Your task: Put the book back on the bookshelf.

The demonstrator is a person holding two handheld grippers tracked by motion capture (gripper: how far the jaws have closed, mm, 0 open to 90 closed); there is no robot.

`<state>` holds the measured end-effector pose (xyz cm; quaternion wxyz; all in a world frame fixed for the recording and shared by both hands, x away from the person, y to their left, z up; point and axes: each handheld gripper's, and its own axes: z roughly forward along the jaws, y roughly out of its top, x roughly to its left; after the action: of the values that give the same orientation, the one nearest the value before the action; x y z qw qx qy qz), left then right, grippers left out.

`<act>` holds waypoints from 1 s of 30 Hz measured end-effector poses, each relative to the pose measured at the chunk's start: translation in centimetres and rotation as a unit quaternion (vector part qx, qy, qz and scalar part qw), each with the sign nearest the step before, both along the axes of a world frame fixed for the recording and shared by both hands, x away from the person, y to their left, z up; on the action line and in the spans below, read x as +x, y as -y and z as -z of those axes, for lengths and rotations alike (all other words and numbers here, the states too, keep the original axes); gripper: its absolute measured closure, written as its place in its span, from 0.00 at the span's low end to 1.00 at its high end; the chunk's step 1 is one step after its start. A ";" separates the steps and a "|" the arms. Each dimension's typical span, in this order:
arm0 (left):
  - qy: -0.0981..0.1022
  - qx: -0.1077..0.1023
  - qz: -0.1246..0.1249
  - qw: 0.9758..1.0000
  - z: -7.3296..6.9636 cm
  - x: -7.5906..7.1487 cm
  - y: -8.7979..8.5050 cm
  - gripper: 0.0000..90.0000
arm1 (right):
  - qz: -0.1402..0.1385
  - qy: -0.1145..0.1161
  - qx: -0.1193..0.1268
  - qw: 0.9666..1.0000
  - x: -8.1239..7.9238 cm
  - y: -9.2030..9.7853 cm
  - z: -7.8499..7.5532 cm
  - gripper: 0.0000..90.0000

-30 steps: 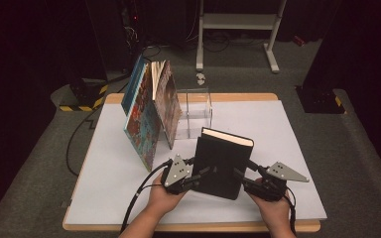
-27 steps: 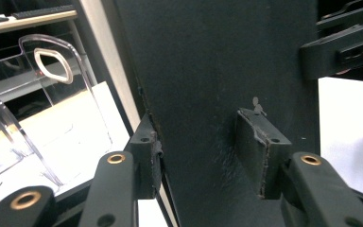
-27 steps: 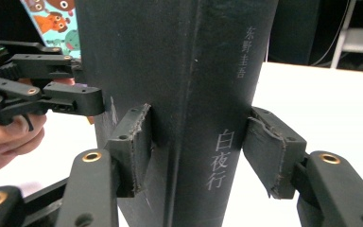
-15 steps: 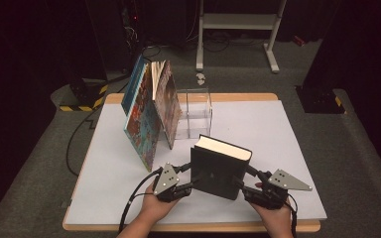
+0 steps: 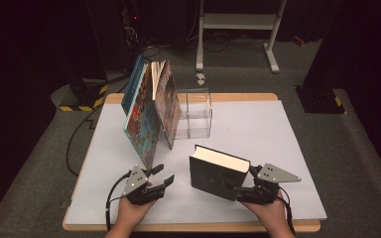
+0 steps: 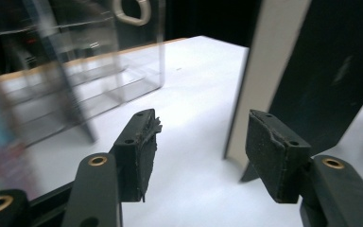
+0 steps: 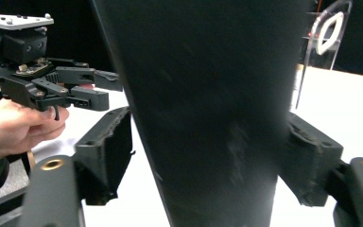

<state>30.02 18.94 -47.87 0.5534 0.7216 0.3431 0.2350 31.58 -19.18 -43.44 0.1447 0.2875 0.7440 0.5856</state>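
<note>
jaws just opening around black book [image 5: 218, 172]

Black hardcover book [image 5: 217, 172], closed, standing tilted on white tabletop [image 5: 258, 129]

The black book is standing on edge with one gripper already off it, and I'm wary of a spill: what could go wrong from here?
1. The black book stands upright; the left gripper is clear of it and the right gripper has just been opening, a gap at one pad, so it could topple.
2. Falling left, it might knock the leaning books.
</note>
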 end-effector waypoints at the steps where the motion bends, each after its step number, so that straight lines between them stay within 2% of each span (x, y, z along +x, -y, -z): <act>1: -0.003 -0.001 -0.007 1.000 0.1 0.0 -0.5 0.49 | -0.004 0.001 -0.004 1.000 0.1 -0.1 -0.2 0.33; 4: -0.004 -0.003 -0.035 0.999 0.4 -0.1 -2.3 0.49 | -0.021 0.005 -0.017 1.000 0.4 -0.5 -0.8 0.41; 6: -0.007 -0.015 -0.049 0.999 0.4 -0.1 -3.2 0.49 | -0.040 -0.008 -0.018 0.999 0.7 -0.3 -1.0 0.49; 8: -0.011 -0.030 -0.062 0.998 0.4 -0.1 -4.2 0.49 | -0.052 -0.010 -0.019 0.998 0.7 -0.1 -1.0 0.58; 9: -0.013 -0.034 -0.069 0.997 0.4 -0.1 -4.5 0.49 | -0.040 -0.007 -0.026 0.999 0.5 -0.3 -1.1 0.59; 11: -0.020 -0.040 -0.080 0.996 0.5 0.0 -5.2 0.49 | -0.040 -0.008 -0.033 0.999 0.5 -0.4 -1.3 0.60; 13: -0.024 -0.046 -0.085 0.995 0.6 0.1 -5.7 0.49 | -0.027 -0.011 -0.035 0.999 0.3 -0.7 -1.4 0.60; 16: -0.026 -0.039 -0.100 0.994 0.7 0.2 -6.4 0.49 | -0.011 -0.015 -0.034 0.999 0.3 -1.5 -1.9 0.60; 20: -0.027 -0.040 -0.104 0.993 0.7 0.3 -7.0 0.48 | 0.025 0.001 -0.056 0.998 0.5 -3.1 -2.7 0.60; 22: -0.029 -0.041 -0.103 0.993 0.8 0.3 -7.2 0.49 | 0.044 -0.004 -0.054 0.998 1.2 -3.6 -3.0 0.60; 23: -0.030 -0.043 -0.102 0.993 0.8 0.3 -7.3 0.49 | 0.063 -0.002 -0.055 0.996 1.7 -3.9 -3.1 0.60; 26: -0.031 -0.047 -0.103 0.993 0.9 0.3 -7.4 0.49 | 0.098 0.011 -0.070 0.993 2.8 -4.8 -3.3 0.60; 30: -0.035 -0.045 -0.100 0.993 1.0 0.4 -7.5 0.48 | 0.129 0.011 -0.055 0.990 4.6 -5.5 -3.6 0.60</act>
<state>30.47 26.46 -48.88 0.5466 0.6658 0.4431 0.2481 36.21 -13.64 -39.80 0.2433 0.3663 0.7301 0.5230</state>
